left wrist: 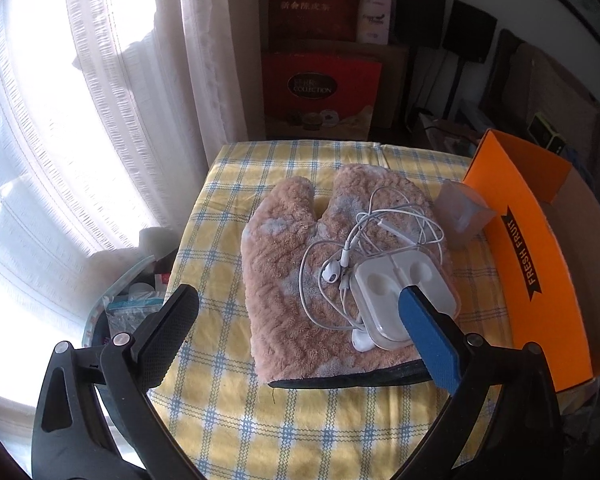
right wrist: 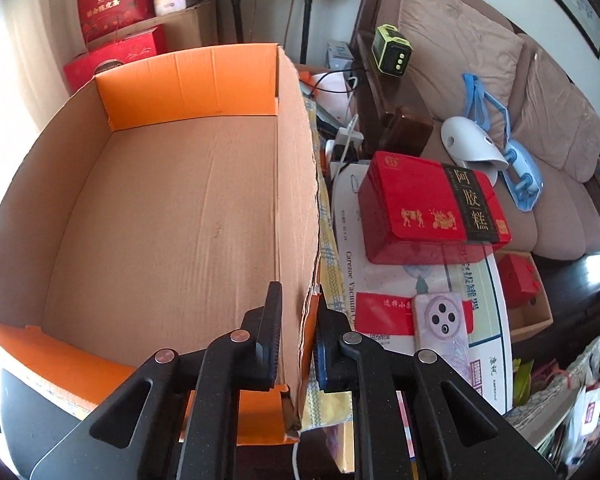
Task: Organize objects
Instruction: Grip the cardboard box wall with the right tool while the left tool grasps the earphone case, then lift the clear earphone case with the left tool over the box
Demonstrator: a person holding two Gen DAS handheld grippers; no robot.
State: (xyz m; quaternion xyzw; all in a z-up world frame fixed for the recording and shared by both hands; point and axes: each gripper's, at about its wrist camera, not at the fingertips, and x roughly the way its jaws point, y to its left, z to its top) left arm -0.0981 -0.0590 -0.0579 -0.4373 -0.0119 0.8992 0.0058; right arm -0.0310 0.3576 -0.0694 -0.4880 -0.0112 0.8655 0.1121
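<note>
Your right gripper [right wrist: 298, 332] clamps the near right wall of the empty orange box [right wrist: 180, 220] lettered "FRESH FRUIT", steadying it. Your left gripper [left wrist: 296, 304] hangs wide open, holding nothing, above the earphones [left wrist: 364, 256] and white case [left wrist: 408, 292] on the plush mitt [left wrist: 296, 248], at one o'clock. Next, likely: pinch the case squarely.

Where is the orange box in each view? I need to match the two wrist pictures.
Left wrist: the orange box stands at the right edge, its FRESH FRUIT side facing the mitt.
Right wrist: the box fills the left and centre, open and seen from above, with the right gripper shut on its near wall.
Shared landmark: the red gift boxes against the far wall.
</note>
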